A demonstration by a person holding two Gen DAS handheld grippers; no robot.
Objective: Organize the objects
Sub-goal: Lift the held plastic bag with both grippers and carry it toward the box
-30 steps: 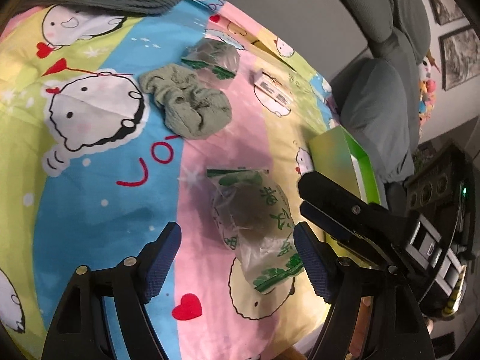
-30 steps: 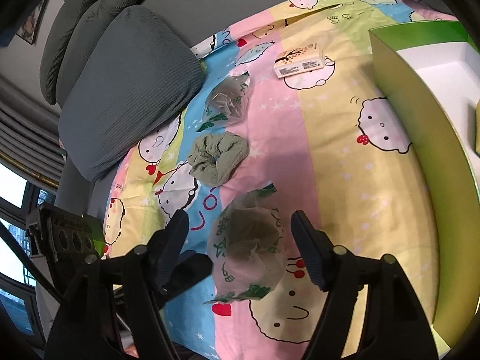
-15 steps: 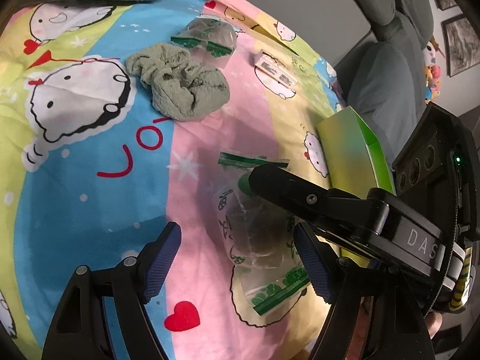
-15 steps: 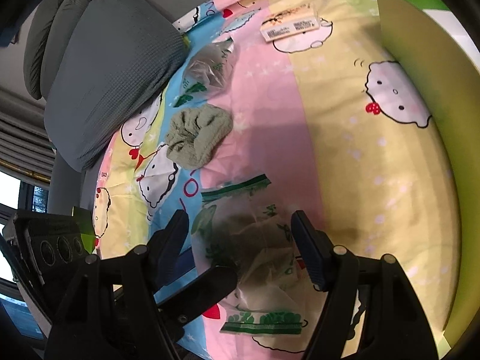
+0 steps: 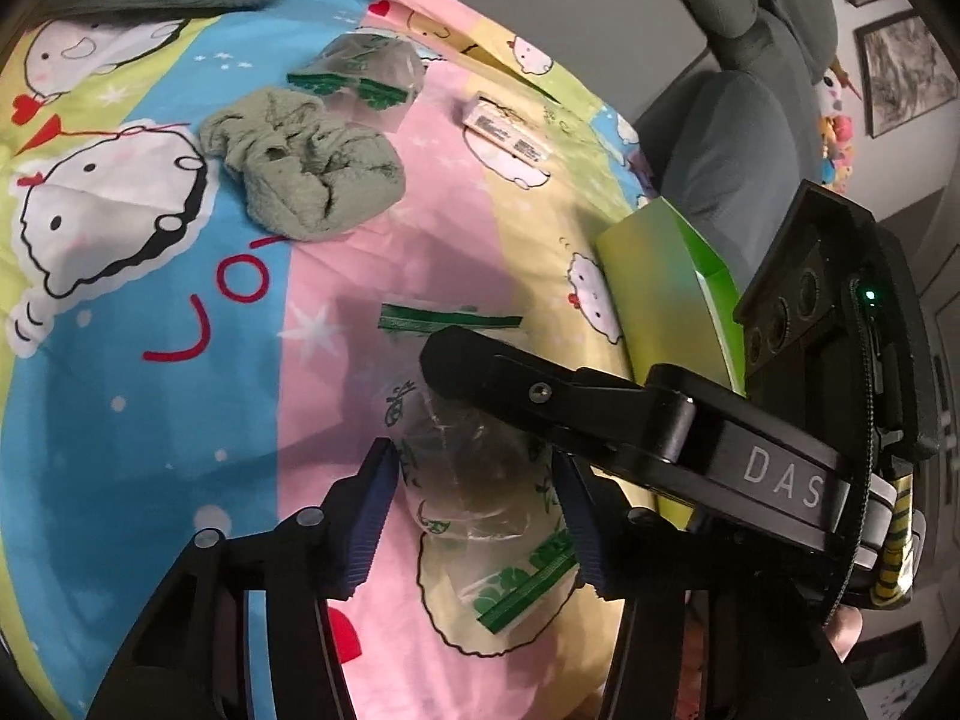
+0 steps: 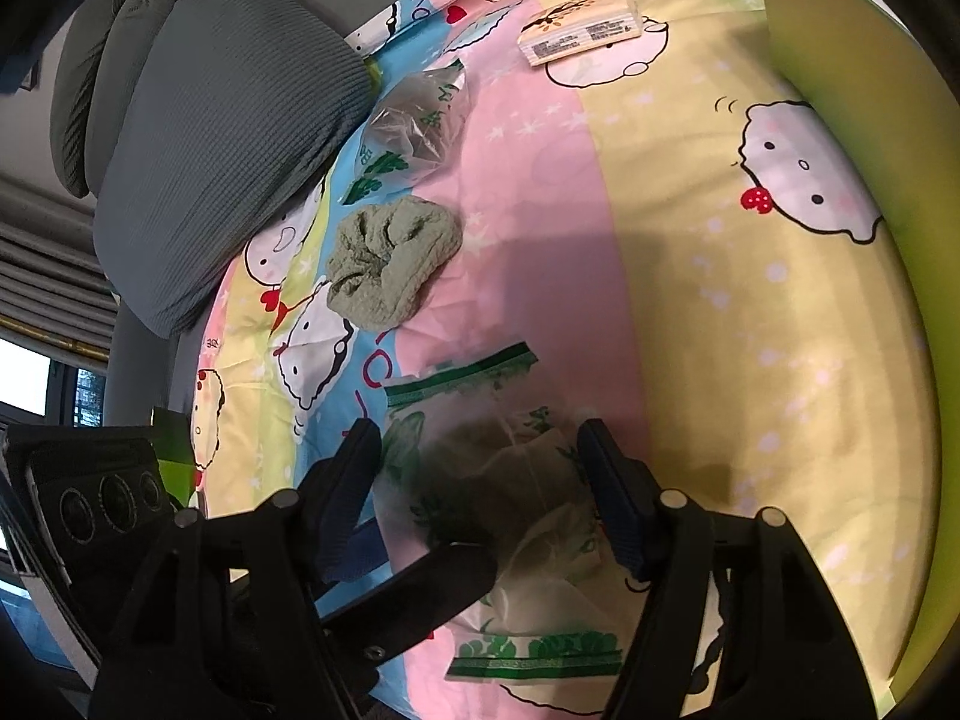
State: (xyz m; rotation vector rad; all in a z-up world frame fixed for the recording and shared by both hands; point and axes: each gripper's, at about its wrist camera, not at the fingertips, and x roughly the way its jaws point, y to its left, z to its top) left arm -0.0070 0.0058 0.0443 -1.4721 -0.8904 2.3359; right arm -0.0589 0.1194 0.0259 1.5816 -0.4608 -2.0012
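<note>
We found the clear zip bag (image 5: 474, 468) with green print lying flat on the cartoon bedsheet (image 5: 150, 396), a dark olive bundle showing through its plastic. In the left wrist view its long axis ran from about 11 o'clock to 5 o'clock: one green zip strip lay at the far end and another green band at the near end, pointing toward the camera.

Our left gripper (image 5: 474, 501) sat low over the bag, its blue pads spread apart on either side of the bulging middle; we could not tell whether they touched the plastic. Our right gripper (image 6: 483, 480) also stood apart, straddling the same bag from the opposite side, and one of its black fingers crossed the left view from 3 o'clock, lying over the bag's upper half and hiding part of it.

Beyond the bag, at about 11 o'clock in the left view, lay a crumpled green sock (image 5: 306, 171), and just past it a second zip bag (image 5: 366, 75) of the same kind, touching the sock's far edge. A small white packet (image 5: 507, 135) lay at 1 o'clock, well apart from both. A green box (image 5: 666, 300) stood at 3 o'clock beside the bag, its wall rising from the sheet. Grey cushions (image 6: 216, 180) bordered the sheet's far side.
</note>
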